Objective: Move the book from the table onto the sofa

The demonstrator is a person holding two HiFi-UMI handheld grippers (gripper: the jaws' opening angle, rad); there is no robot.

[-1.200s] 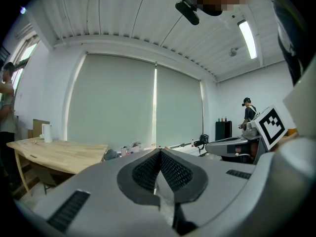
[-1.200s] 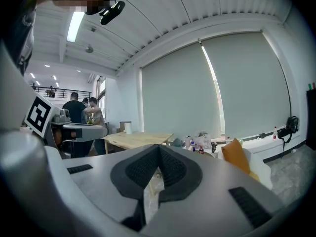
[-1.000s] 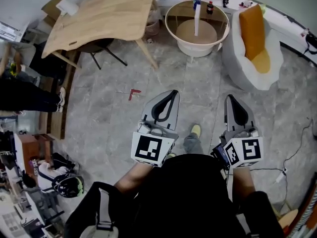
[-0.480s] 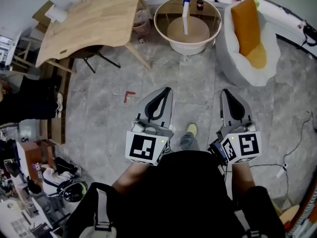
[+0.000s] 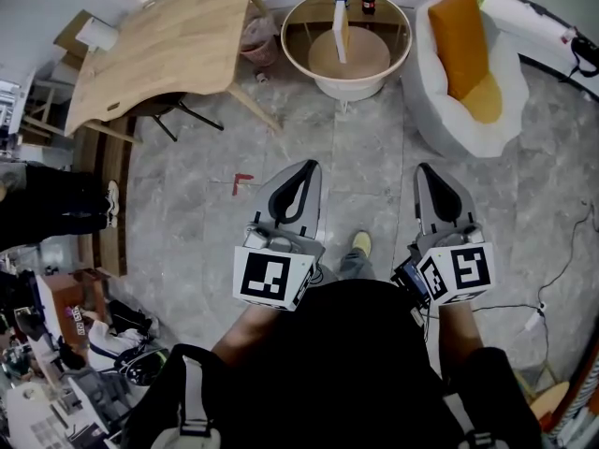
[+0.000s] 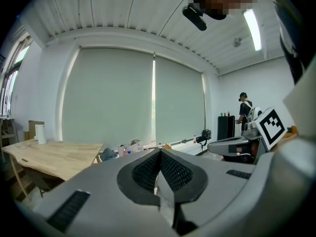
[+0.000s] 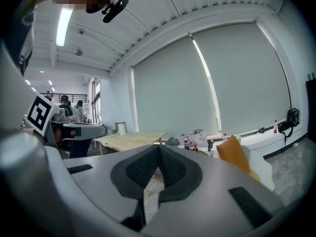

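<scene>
Left gripper (image 5: 307, 168) and right gripper (image 5: 427, 169) point ahead, fingers pressed together on nothing. The book (image 5: 340, 34) apparently stands upright on the round desk (image 5: 360, 87), well ahead and nearer the left gripper's line.

My head camera looks steeply down on the floor (image 5: 374, 157), with the left gripper (image 5: 312, 165) and right gripper (image 5: 424, 168) close beneath. Each gripper camera looks almost level along its jaws. All three share the wooden counter (image 5: 168, 45); head and right gripper views share the orange cushion (image 7: 232, 154).
</scene>
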